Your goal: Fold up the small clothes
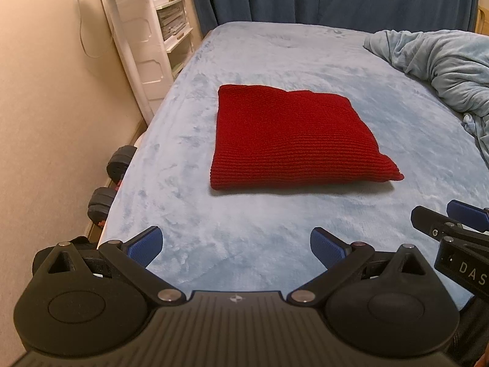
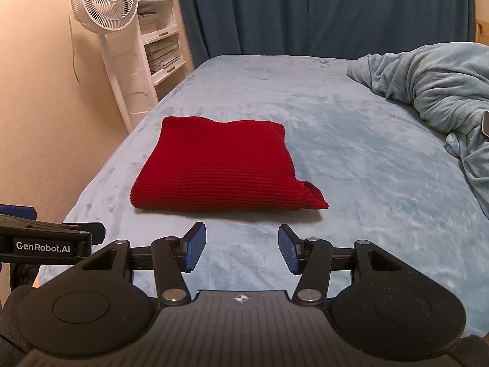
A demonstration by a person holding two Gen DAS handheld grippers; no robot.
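A red knitted garment (image 1: 290, 140) lies folded into a thick rectangle on the light blue bed (image 1: 275, 238); it also shows in the right wrist view (image 2: 220, 168). My left gripper (image 1: 235, 247) is open and empty, held above the bed short of the garment's near edge. My right gripper (image 2: 241, 252) is open and empty, also short of the near edge, toward the garment's right corner. Each gripper shows at the edge of the other's view: the right one (image 1: 452, 223), the left one (image 2: 36, 235).
A bunched light blue blanket (image 2: 434, 91) lies at the bed's right side. A white fan (image 2: 104, 3) and white shelves (image 2: 159, 46) stand by the wall at left. Dumbbells (image 1: 107, 189) lie on the floor beside the bed. Dark blue curtains (image 2: 305, 9) hang behind.
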